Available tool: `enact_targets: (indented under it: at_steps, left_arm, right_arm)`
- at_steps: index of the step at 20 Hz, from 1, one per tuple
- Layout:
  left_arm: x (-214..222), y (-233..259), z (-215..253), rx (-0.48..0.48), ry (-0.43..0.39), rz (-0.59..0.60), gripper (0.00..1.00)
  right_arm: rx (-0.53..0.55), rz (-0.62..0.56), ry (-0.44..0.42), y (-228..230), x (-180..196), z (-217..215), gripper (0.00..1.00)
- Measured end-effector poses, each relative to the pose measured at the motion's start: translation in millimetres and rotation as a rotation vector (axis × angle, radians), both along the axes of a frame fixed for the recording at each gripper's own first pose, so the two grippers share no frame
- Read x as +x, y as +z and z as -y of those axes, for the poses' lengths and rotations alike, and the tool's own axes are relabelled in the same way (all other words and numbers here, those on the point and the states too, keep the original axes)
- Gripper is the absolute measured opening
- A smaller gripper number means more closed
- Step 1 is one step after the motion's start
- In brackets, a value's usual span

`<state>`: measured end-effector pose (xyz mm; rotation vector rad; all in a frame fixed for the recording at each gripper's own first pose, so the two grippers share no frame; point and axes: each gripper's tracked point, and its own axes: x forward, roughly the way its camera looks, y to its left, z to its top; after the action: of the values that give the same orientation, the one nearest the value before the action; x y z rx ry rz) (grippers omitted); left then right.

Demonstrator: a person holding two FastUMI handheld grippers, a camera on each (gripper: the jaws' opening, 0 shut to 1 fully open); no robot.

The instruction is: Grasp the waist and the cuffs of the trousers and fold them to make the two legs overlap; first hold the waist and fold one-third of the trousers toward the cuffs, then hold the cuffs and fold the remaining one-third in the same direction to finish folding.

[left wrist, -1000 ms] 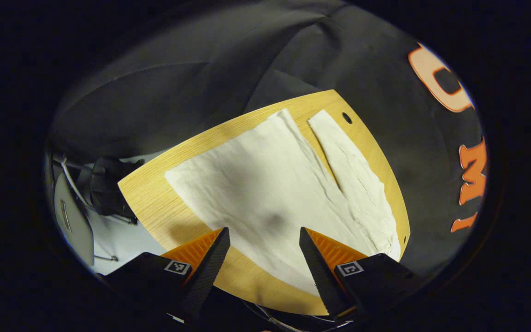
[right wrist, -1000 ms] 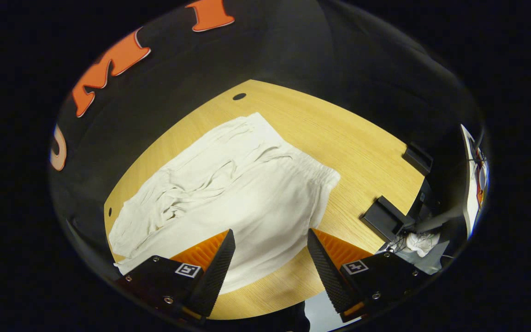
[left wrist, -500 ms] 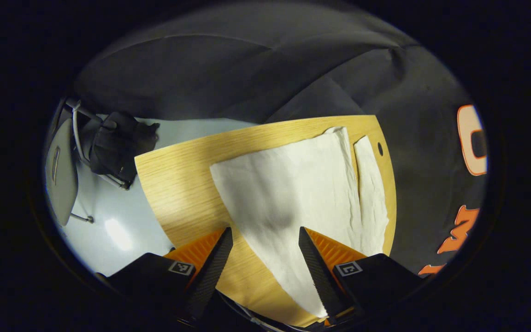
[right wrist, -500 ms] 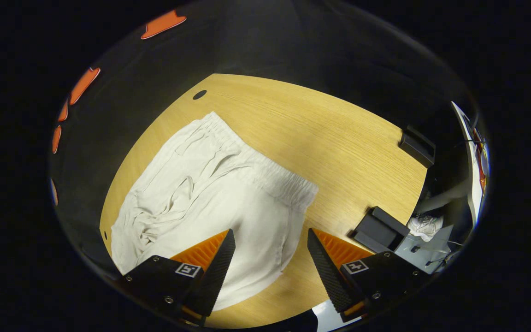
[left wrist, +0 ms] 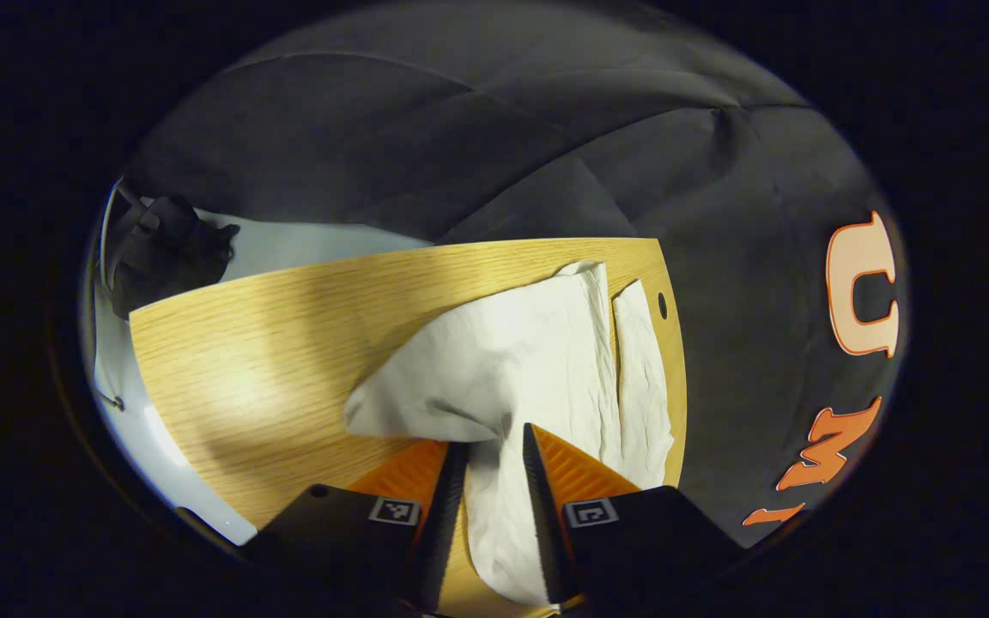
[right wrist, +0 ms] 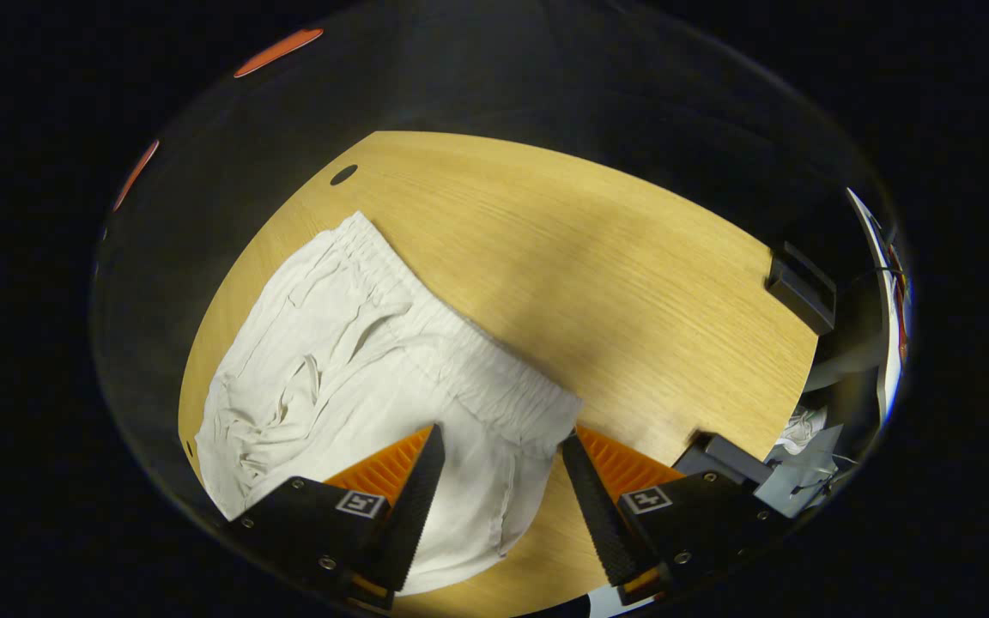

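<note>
- While the cream, crinkled cloth trousers (right wrist: 348, 360) lie on the pale wooden counter (right wrist: 597, 257), the first fold, leg over leg, is starting.
- Left claw (left wrist: 494, 498), nearly closed, pinches a raised cuff.
- Right claw (right wrist: 494, 489) gapes wide around the waistband corner, gripping nothing.
- Next, I judge: close it, then carry both ends across the trousers.

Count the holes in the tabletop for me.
2 at least. One hole lies beside the trousers at the far edge; a smaller hole is near the left edge. Cloth may hide more.
</note>
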<state>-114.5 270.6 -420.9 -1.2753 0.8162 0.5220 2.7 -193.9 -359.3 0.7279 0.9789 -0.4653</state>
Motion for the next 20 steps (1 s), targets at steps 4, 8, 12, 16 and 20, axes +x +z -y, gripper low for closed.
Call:
enact_targets:
  at_steps: [4,8,12,16,20]
  left_arm:
    - [3,-2,1,0.037,-0.045,-0.033,0.12]
    - [15,0,15,0.071,-0.141,-0.024,0.07]
    - [15,25,13,0.12,-0.201,0.039,0.07]
    - [26,62,2,0.181,-0.268,0.112,0.07]
    - [53,92,-7,0.267,-0.366,0.124,0.06]
  right_arm:
    - [-0.039,0.009,-0.017,-4,4,8,0.71]
    - [0.006,0.04,-0.08,-4,11,7,0.2]
    - [0.105,0.087,-0.135,7,5,7,0.05]
    - [0.145,0.123,-0.143,34,9,5,0.05]
    - [0.177,0.114,-0.152,52,23,9,0.05]
